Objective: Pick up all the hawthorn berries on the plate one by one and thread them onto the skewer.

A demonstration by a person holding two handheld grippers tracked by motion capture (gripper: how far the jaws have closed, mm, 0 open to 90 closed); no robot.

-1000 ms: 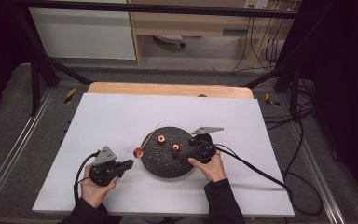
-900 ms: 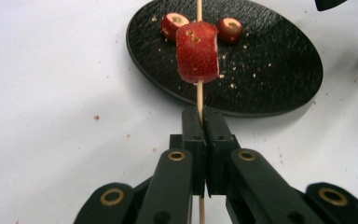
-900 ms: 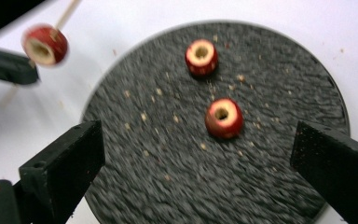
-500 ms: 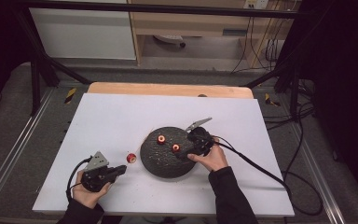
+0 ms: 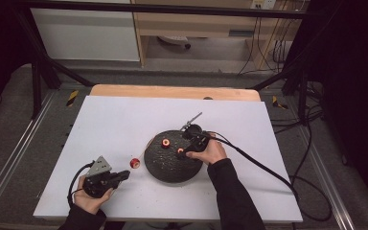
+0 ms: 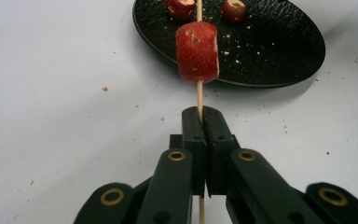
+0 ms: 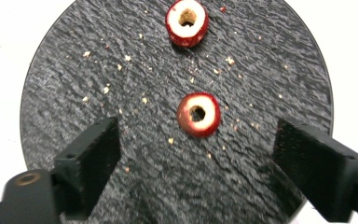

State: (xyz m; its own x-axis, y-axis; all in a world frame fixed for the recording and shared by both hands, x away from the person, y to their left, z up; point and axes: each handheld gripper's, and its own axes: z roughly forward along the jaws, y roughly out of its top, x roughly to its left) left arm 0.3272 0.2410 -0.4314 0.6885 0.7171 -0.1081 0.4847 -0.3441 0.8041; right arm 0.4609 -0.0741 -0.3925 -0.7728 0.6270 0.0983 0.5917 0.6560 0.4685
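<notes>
My left gripper (image 6: 200, 116) is shut on a thin wooden skewer (image 6: 199, 95). A red fruit piece (image 6: 197, 52) is threaded on the skewer above the jaws. In the high view this left gripper (image 5: 124, 174) lies at the front left and the skewered piece (image 5: 134, 163) hangs just left of the black plate (image 5: 170, 170). My right gripper (image 7: 199, 140) hovers over the plate (image 7: 98, 60), jaws apart on either side of a cored red piece (image 7: 198, 114) without touching it; they have just been closing. A second cored piece (image 7: 186, 16) lies farther off.
Crumbs are scattered over the plate and the white tabletop (image 5: 124, 120). The right gripper's cable (image 5: 263, 167) trails off the table's right side. A wooden strip (image 5: 172, 91) borders the far edge, with dark frame legs and cables on the floor beyond.
The right gripper has moved left and farther over the plate, onto the nearer cored piece. The left gripper has drawn the skewered piece slightly left and toward the front edge.
</notes>
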